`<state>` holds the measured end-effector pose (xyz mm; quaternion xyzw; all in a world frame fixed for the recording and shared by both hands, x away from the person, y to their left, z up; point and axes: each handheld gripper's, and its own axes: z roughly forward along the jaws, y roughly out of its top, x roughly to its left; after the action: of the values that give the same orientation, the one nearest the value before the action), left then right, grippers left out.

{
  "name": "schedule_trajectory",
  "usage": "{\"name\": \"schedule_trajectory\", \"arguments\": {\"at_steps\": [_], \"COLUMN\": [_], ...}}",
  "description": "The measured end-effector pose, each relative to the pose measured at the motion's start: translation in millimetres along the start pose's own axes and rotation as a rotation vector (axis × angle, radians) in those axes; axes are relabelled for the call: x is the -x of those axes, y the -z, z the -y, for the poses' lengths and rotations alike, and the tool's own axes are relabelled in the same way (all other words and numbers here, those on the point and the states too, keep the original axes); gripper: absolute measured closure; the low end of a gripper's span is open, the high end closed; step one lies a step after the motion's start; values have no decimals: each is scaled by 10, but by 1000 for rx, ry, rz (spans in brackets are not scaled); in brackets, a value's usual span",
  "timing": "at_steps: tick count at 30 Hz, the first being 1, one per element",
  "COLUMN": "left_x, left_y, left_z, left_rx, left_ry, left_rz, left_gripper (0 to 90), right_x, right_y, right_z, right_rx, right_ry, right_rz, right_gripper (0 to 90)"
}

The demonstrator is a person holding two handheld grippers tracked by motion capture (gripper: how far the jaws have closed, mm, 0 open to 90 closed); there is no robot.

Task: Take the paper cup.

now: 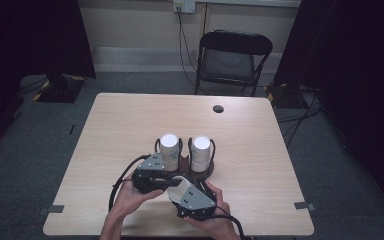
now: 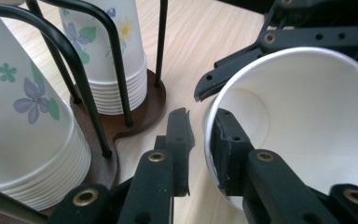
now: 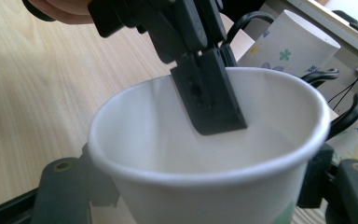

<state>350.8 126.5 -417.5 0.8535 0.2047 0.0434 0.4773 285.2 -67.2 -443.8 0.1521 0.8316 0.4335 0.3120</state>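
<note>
A white paper cup (image 1: 178,184) lies tilted over the table's front, its mouth facing my left gripper (image 1: 169,183). My right gripper (image 1: 182,190) is shut on the cup's body (image 3: 205,186), one jaw on each side. The left gripper (image 2: 203,126) straddles the cup's rim (image 2: 208,140). One of its fingers (image 2: 230,149) lies inside against the wall; the other finger (image 2: 179,140) stands a little off outside. Just behind, two upside-down stacks of flowered cups (image 1: 169,150) (image 1: 200,150) stand in a black wire holder (image 2: 135,119) on a dark wooden base.
The light wooden table (image 1: 130,120) has a round cable hole (image 1: 218,108) near its far edge. A black folding chair (image 1: 232,60) stands behind the table. The cup stacks (image 2: 23,126) (image 2: 114,60) stand close to the left gripper's left side.
</note>
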Motion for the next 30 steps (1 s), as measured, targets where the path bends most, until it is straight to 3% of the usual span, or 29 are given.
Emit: {"name": "schedule_trajectory", "arguments": {"at_steps": [5, 9, 19, 21, 26, 30], "left_x": [-13, 12, 20, 13, 30, 61], "left_y": [40, 39, 90, 111, 149, 173], "left_z": [25, 28, 65, 95, 108, 111], "left_rx": [35, 62, 122, 158, 192, 197], "left_ry": [14, 10, 43, 69, 58, 36], "left_rz": [4, -5, -25, -32, -28, -68], "left_gripper": [784, 844, 784, 776, 769, 717], "right_x": [23, 73, 109, 124, 131, 149], "right_y": [-1, -4, 23, 26, 34, 53], "right_z": [15, 21, 39, 49, 56, 77], "right_rx": [-4, 4, 7, 13, 21, 36], "right_ry": [-19, -79, -104, -124, -143, -170], "right_rz": [-4, -28, -24, -26, -22, -20], "right_gripper": [281, 280, 281, 282, 282, 282]}}
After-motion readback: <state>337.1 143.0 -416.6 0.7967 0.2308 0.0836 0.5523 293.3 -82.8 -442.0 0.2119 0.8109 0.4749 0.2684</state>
